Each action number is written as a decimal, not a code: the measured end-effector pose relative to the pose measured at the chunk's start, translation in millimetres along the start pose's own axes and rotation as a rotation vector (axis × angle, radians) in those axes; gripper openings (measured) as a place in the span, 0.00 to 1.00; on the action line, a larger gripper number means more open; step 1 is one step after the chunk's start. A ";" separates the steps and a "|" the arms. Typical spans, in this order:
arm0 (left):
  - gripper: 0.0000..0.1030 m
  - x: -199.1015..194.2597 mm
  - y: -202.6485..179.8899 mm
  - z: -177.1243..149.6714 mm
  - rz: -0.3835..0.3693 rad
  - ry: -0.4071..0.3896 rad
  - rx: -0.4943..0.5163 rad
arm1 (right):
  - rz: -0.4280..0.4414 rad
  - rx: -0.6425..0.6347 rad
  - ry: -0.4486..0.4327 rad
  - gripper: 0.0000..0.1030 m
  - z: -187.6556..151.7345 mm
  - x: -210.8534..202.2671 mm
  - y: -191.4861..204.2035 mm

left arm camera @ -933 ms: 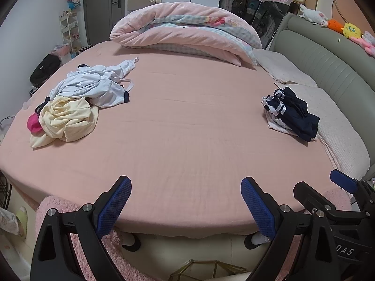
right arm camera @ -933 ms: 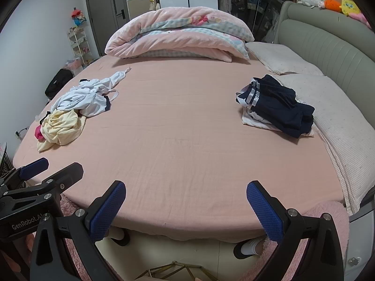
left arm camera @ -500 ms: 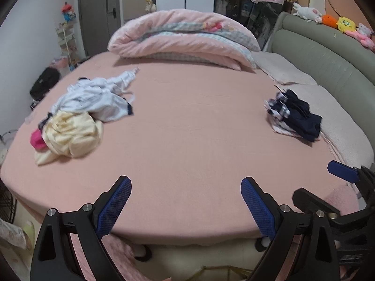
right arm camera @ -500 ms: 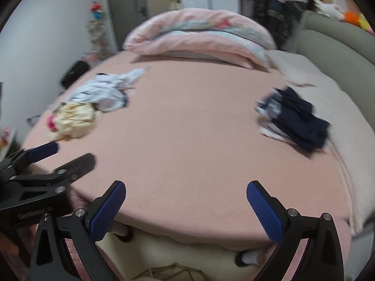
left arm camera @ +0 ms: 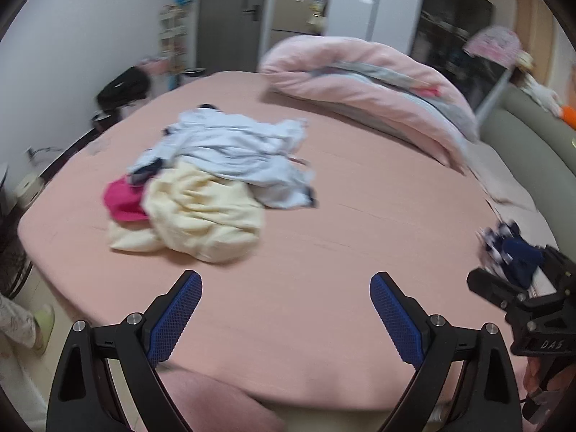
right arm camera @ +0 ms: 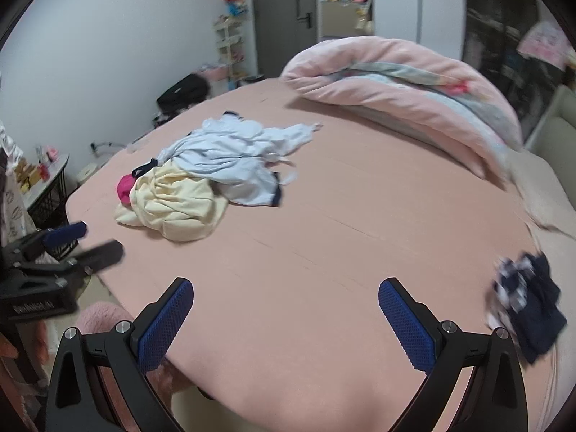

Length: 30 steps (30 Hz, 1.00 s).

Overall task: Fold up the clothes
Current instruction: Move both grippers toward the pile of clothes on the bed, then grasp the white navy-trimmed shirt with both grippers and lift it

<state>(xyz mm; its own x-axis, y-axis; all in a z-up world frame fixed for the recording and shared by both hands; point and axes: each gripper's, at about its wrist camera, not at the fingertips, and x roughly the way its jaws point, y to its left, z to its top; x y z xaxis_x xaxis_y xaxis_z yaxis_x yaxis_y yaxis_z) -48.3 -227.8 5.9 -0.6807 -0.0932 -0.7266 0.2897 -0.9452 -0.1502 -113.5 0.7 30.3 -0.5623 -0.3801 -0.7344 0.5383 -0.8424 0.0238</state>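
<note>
Swung left toward the unfolded heap on the pink bed.

Left hand-held gripper and right hand-held gripper both spread wide, gripping nothing. Crumpled pile of clothes now nearer and more central than a second ago; folded navy stack pushed to the right edge, blurred.
</note>
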 end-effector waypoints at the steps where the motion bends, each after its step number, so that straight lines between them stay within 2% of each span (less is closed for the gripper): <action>1: 0.93 5.5 12.5 5.7 0.014 0.003 -0.017 | 0.016 -0.015 0.008 1.00 8.5 12.5 9.2; 4: 0.93 30.7 51.8 25.1 0.023 0.021 -0.084 | 0.025 -0.062 0.031 1.00 30.3 49.0 35.6; 9: 0.92 73.2 90.7 56.0 -0.002 0.037 -0.152 | 0.007 -0.131 0.043 1.00 63.4 112.4 68.2; 13: 0.92 116.7 113.8 88.0 0.031 0.021 -0.154 | 0.002 -0.107 0.064 0.99 96.8 168.3 77.6; 18: 0.92 169.8 147.5 119.2 0.050 0.016 -0.203 | -0.029 -0.089 0.083 0.99 132.3 233.6 87.1; 23: 0.92 238.6 165.5 141.2 0.092 0.104 -0.172 | -0.033 -0.098 0.163 0.99 147.3 304.6 95.5; 24: 0.86 249.7 167.0 143.4 0.088 0.119 -0.161 | -0.015 -0.095 0.186 0.91 147.0 320.0 96.0; 25: 0.71 258.5 167.0 145.1 0.072 0.130 -0.147 | 0.010 -0.087 0.205 0.72 146.0 330.2 96.9; 26: 0.61 263.6 165.6 146.1 0.064 0.144 -0.130 | 0.056 -0.065 0.240 0.62 144.8 342.0 97.0; 27: 0.46 268.3 164.1 147.0 0.058 0.158 -0.112 | 0.089 -0.047 0.260 0.44 144.3 348.3 98.4; 28: 0.40 269.2 161.9 148.0 0.051 0.166 -0.096 | 0.103 -0.045 0.259 0.32 144.1 352.1 101.0; 29: 0.36 266.8 159.9 148.9 0.050 0.163 -0.088 | 0.116 -0.044 0.257 0.26 144.1 355.2 103.6; 30: 0.25 259.8 157.6 150.7 0.057 0.147 -0.070 | 0.112 -0.053 0.242 0.17 145.4 352.9 105.3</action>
<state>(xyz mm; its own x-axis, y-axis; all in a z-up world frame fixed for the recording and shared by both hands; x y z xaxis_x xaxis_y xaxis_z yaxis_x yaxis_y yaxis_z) -280.9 -448.1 -105.5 -0.5575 -0.0943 -0.8248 0.3750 -0.9150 -0.1489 -346.5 -277.7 -127.8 -0.3343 -0.3621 -0.8701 0.6245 -0.7766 0.0832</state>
